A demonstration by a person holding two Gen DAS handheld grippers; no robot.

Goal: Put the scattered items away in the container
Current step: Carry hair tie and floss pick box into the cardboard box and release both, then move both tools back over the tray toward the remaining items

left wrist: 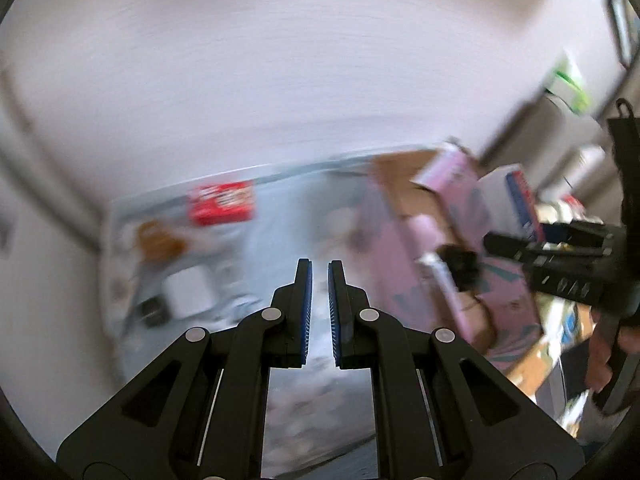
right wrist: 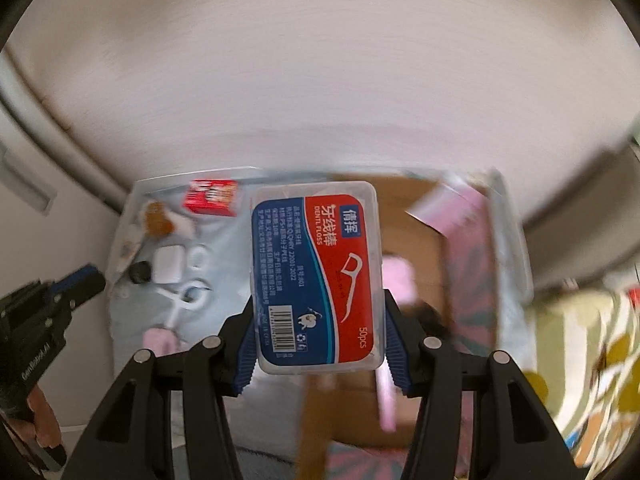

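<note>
My right gripper (right wrist: pixel 320 320) is shut on a clear dental floss box (right wrist: pixel 316 276) with a red and blue label, held above the pink cardboard box (right wrist: pixel 468 264) with open flaps. The same floss box (left wrist: pixel 516 196) and right gripper (left wrist: pixel 500 244) show at the right of the blurred left wrist view, over the pink box (left wrist: pixel 472 264). My left gripper (left wrist: pixel 320 280) is nearly closed and empty, above the pale blue cloth (left wrist: pixel 280 248). A red packet (left wrist: pixel 222 204), a white case (left wrist: pixel 188 294) and a small black item (left wrist: pixel 150 312) lie on the cloth.
In the right wrist view the cloth (right wrist: pixel 224 264) holds the red packet (right wrist: pixel 210 198), a brown and white item (right wrist: pixel 160 218), the white case (right wrist: pixel 168 266), a white ring (right wrist: pixel 198 260), a white floss pick (right wrist: pixel 182 300) and a pink item (right wrist: pixel 158 340). A patterned fabric (right wrist: pixel 588 360) lies right.
</note>
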